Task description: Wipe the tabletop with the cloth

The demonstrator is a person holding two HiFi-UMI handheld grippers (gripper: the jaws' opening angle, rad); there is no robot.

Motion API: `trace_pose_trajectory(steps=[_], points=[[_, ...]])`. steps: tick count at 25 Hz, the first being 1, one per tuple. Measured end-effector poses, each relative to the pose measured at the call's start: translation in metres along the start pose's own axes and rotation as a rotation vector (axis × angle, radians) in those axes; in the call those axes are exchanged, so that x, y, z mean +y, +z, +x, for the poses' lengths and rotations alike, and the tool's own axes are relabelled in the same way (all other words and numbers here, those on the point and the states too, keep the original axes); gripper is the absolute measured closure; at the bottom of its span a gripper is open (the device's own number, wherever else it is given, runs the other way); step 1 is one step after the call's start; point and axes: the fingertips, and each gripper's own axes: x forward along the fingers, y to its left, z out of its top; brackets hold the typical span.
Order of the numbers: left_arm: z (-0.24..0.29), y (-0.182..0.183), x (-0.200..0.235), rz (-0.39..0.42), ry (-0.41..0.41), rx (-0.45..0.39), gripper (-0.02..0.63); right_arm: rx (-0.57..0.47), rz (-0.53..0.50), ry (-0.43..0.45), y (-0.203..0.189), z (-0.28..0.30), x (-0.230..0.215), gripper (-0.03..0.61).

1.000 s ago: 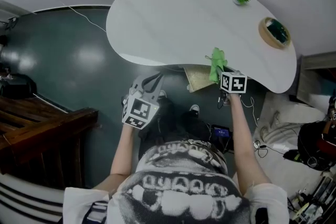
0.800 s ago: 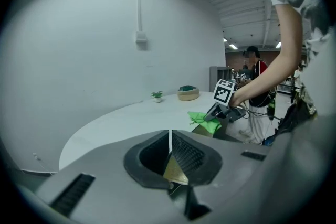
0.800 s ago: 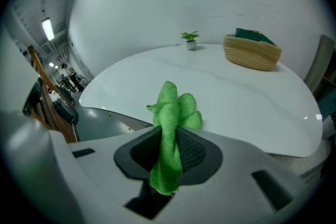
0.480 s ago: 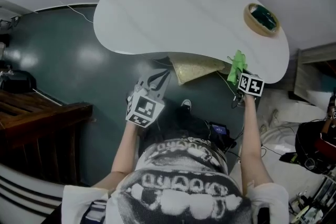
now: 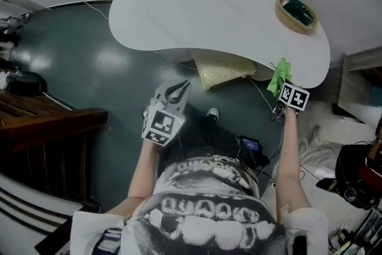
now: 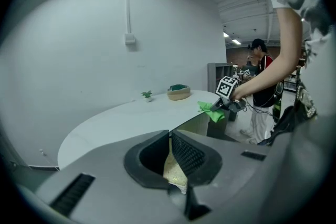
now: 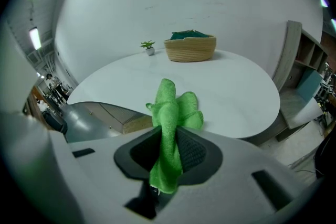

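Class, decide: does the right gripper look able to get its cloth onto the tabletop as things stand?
Probably yes. The right gripper holds the cloth by the tabletop's near edge; the surface ahead is bare, with basket and plant at the far side.

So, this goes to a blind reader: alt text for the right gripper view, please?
A crumpled green cloth is clamped in the right claw, in front of a white tabletop. A woven basket and a small potted plant stand at its far side.
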Motion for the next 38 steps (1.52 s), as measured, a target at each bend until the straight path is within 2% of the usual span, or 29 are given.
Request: trace_pose_trajectory(steps=[7,15,26,38], points=[[0.008,0.009,-0.023,0.004,-0.022,0.017,0.599,-0.029,-0.009,0.032,0.004,-0.002,0.0,0.502],[0.011,0.007,-0.024,0.003,-0.013,0.035,0.599,-0.059,-0.009,0.115,0.007,-0.01,0.029,0.502],[-0.077,-0.027,-0.029,-0.025,0.042,0.018,0.6,-0.119,-0.053,0.246,-0.027,-0.075,0.138,0.502],[-0.195,-0.078,-0.047,-0.073,0.118,-0.009,0.599,-0.153,-0.165,0.398,-0.098,-0.161,0.273,0.502]])
